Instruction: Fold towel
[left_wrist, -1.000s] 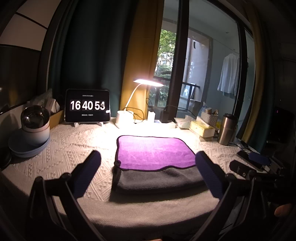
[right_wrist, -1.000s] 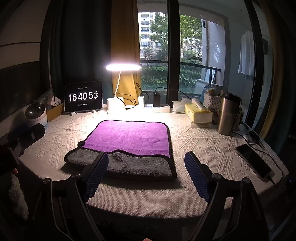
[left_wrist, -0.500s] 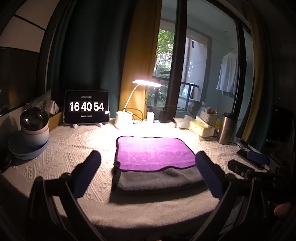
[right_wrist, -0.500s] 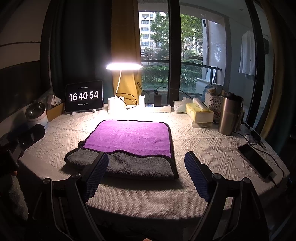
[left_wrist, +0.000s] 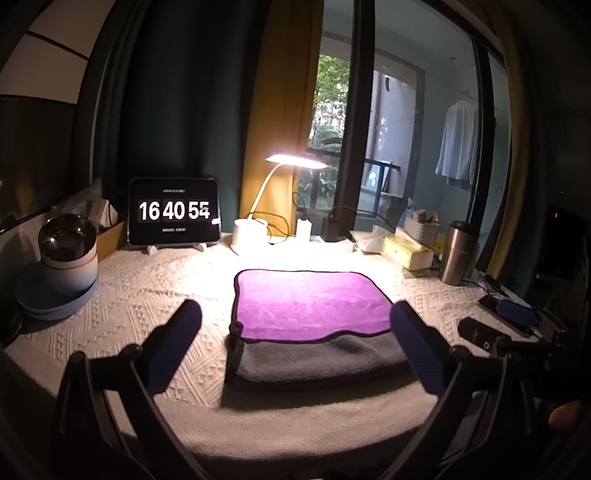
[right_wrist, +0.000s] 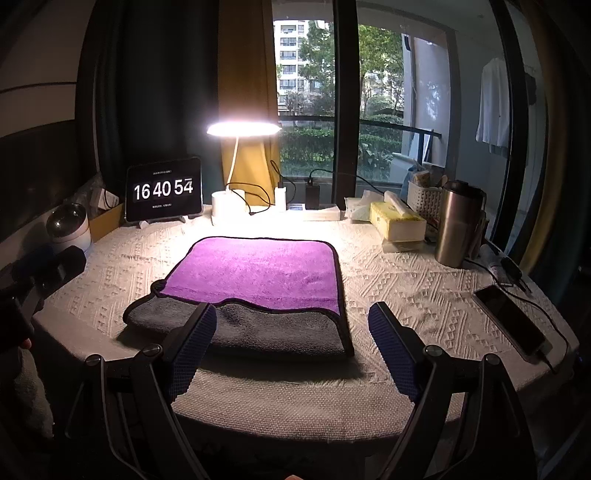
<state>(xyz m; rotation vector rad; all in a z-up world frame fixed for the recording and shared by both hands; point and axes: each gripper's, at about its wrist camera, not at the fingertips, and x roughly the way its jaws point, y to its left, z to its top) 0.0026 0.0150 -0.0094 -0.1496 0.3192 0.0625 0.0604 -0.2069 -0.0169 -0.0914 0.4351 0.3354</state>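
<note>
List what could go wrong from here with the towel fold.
1. The towel is folded unevenly: its purple layer stops short of the grey edge, so another fold may come out crooked.
2. The towel lies near the table edge and could get dragged off.
3. Both the left gripper and right gripper are open, holding nothing.

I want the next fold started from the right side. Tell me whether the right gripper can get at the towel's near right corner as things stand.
Probably yes. The right gripper is open and holds nothing, and the towel lies flat just ahead of it. Its near right corner sits between the two fingers in the right wrist view, with only bare tablecloth around it.
</note>
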